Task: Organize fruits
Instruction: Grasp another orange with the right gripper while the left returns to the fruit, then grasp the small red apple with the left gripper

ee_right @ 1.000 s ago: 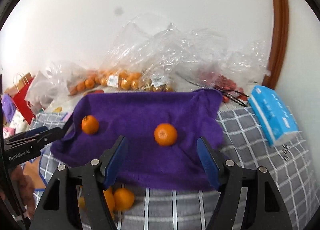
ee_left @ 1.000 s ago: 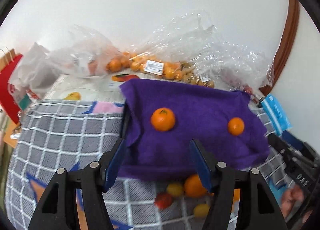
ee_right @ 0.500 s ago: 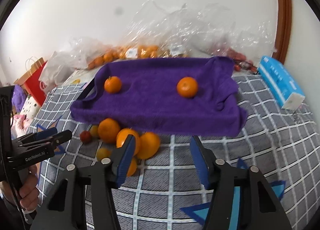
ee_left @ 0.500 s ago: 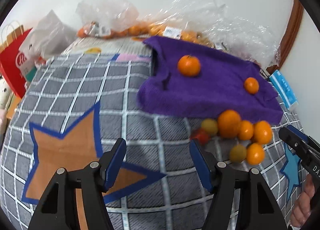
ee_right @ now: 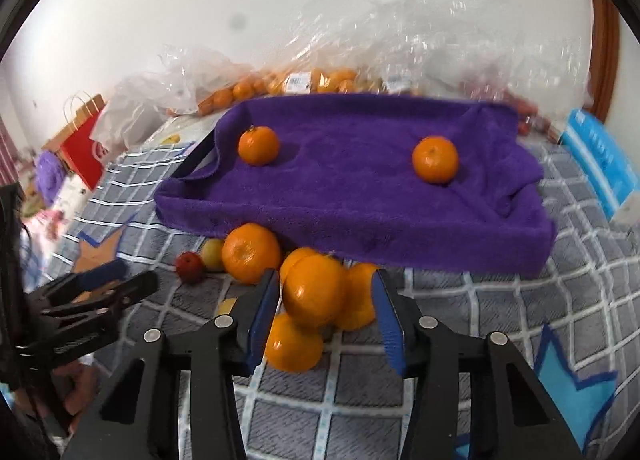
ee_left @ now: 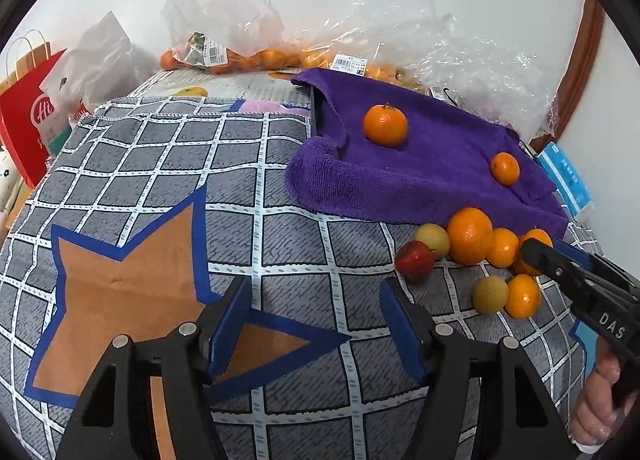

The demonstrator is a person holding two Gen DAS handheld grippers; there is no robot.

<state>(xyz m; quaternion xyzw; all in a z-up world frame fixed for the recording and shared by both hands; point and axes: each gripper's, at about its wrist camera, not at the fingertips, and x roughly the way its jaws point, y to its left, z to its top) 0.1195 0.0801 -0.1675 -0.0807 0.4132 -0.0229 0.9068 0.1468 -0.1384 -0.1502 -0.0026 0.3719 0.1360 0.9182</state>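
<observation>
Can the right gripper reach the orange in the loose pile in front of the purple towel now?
Probably yes. The right gripper is open, and the orange sits between its fingers, with nothing in between. Neighbouring oranges press close, so the fingers may nudge them.

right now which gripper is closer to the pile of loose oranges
Right. The right gripper has its open fingers around the pile of oranges; the left gripper hovers open over bare cloth beside it.

Fuzzy purple towel (ee_right: 360,196), woven checked cloth (ee_left: 160,164), crinkly clear plastic bags (ee_left: 460,44).
</observation>
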